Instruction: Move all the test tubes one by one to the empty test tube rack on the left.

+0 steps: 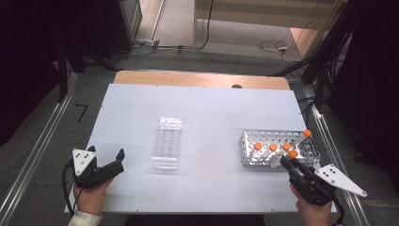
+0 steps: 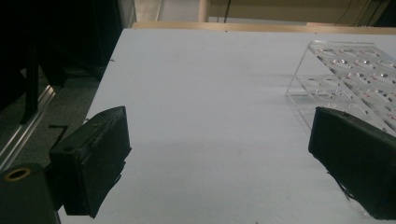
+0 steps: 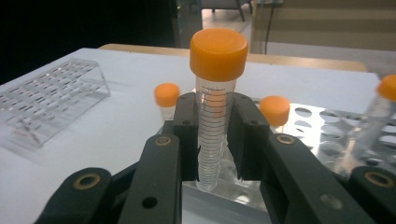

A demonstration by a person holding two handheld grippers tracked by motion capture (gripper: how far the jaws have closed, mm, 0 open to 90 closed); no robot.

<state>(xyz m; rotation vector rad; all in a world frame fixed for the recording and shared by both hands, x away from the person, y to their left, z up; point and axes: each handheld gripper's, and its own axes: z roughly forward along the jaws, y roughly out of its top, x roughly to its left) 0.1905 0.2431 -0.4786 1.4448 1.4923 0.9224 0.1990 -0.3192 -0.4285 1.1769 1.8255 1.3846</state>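
Right claw [image 3: 215, 135] clamped on orange-capped tube [image 3: 215, 98]; left claw [image 2: 219, 158] wide, empty.

We see a bench [image 1: 202, 101] with a pale blue-white top and a light wooden strip [image 1: 202, 79] along its far edge. Grey floor [image 1: 221, 59] lies around it, with metal rails [image 1: 35, 155] running down the left and right sides. Beyond the far edge, cables [image 1: 273, 46] trail over the floor beside light wooden panels [image 1: 263, 12]. Both far corners are dark.
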